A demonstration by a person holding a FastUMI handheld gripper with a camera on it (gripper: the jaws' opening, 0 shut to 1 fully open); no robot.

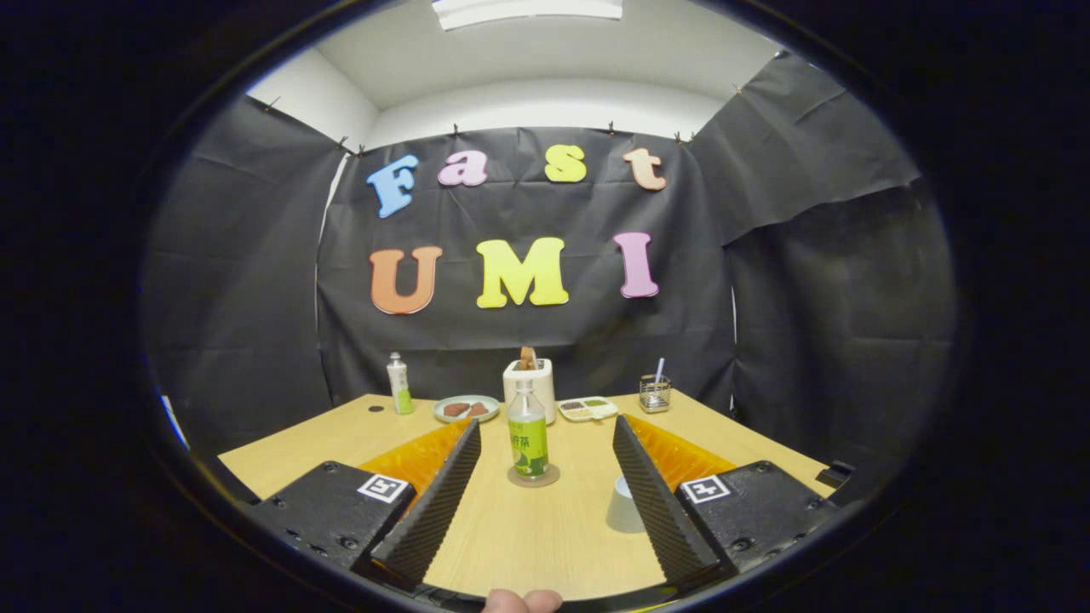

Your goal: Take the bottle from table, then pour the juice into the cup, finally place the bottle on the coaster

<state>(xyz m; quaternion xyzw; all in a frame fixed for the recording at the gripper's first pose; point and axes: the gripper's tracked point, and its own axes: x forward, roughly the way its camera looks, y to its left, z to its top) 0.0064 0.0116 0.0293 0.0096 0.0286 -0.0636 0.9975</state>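
Note:
A clear bottle [528,434] with a green label and a white cap stands upright on a round coaster [534,478] in the middle of the wooden table [528,536]. It is just ahead of my fingers and centred on the gap between them. A pale cup [622,506] stands on the table to the bottle's right, partly hidden by my right finger [651,489]. My gripper [545,434] is open, its fingers spread wide, with nothing between them.
At the back of the table stand a second green-labelled bottle [398,385], a plate with food [466,409], a white toaster [530,383], a small divided tray [588,409] and a wire holder [654,393]. A fingertip [521,601] shows at the near table edge.

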